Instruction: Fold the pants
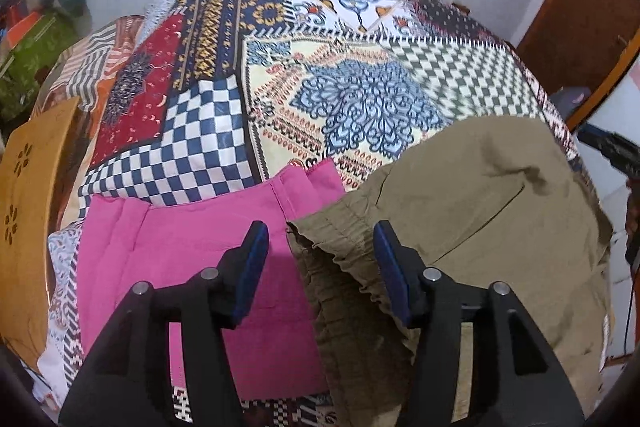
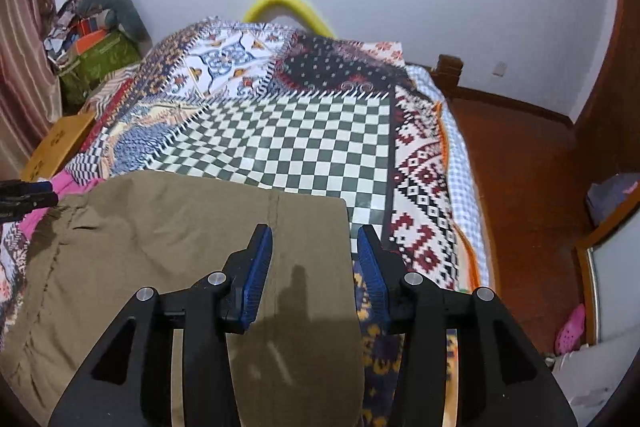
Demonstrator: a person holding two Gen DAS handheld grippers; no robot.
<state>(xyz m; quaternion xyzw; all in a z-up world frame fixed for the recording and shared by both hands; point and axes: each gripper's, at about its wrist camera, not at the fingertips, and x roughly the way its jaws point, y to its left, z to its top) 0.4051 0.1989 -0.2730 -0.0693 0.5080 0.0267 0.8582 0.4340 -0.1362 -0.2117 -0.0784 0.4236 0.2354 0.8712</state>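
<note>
Two grippers, both with fingers apart and nothing clamped. Olive pants point(image 2: 168, 251) lie folded flat on the bed point(image 2: 288, 147), near its front edge, with a pink garment point(image 1: 192, 251) just beside them on their left. Left gripper point(image 1: 318, 255) hovers over the gathered waistband end, straddling the seam where olive meets pink. Right gripper point(image 2: 314, 259) sits over the opposite end, one finger above the cloth, the other past its straight right edge, above the patterned bedspread.

Judgement: a fold looks just laid down, with hands released. To do the next one well, pinch both layers at matching corners, lift evenly, carry end to end, and keep the edges lined up; the left side must avoid catching the pink garment.

Room: open bedspread beyond the pants, plenty of space to fold away from the person. Bed drops off on the right to a wooden floor point(image 2: 520, 163). An orange stool point(image 1: 28, 207) stands at the left of the bed.
</note>
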